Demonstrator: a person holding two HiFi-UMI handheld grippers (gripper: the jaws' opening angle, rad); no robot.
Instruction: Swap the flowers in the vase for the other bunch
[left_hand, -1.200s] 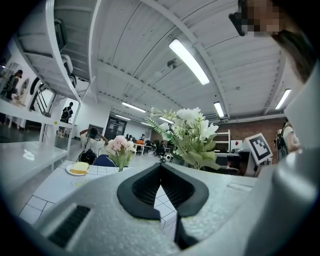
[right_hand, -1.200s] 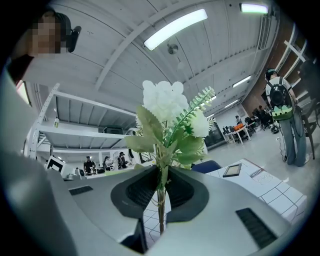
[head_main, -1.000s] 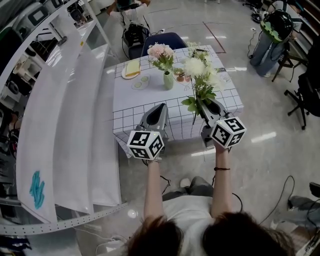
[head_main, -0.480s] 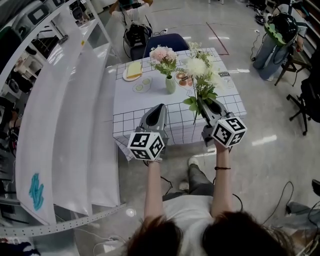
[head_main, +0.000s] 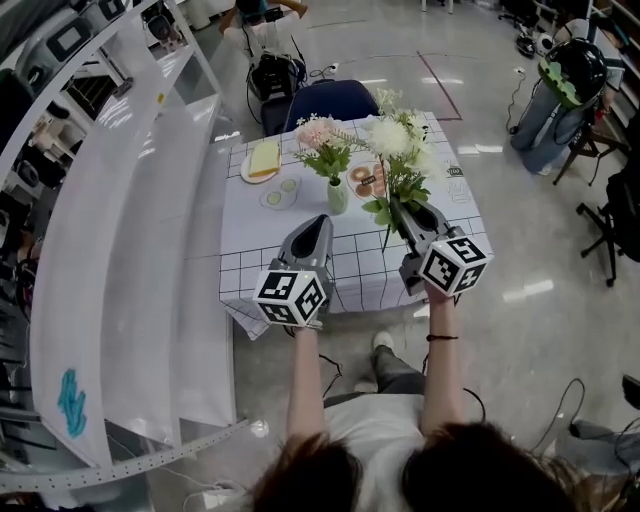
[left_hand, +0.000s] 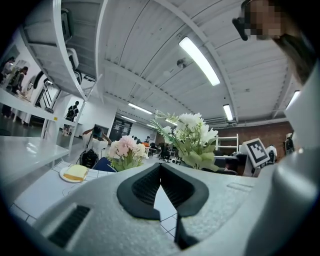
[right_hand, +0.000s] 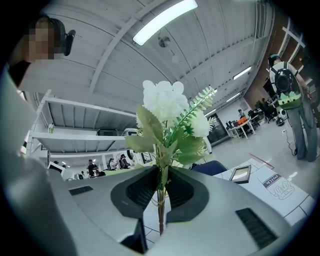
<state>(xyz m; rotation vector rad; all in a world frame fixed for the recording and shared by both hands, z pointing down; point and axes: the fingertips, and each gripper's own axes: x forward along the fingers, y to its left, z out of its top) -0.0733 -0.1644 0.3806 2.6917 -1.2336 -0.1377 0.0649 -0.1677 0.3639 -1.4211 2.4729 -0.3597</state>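
Here, white flowers (right_hand: 167, 107) upright, clamped in right gripper (right_hand: 161, 175)

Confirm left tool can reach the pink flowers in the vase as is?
Probably yes, once its shut jaws open: the left tool is empty and points at the pink flowers in the vase, only bare tablecloth between. The white bunch in the right tool sits aside.

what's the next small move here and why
Probably carry the left tool forward to the pink flowers and open it at their stems: they are in the vase, so the white bunch clamped in the right tool has nowhere to go, and the left tool is shut and empty.
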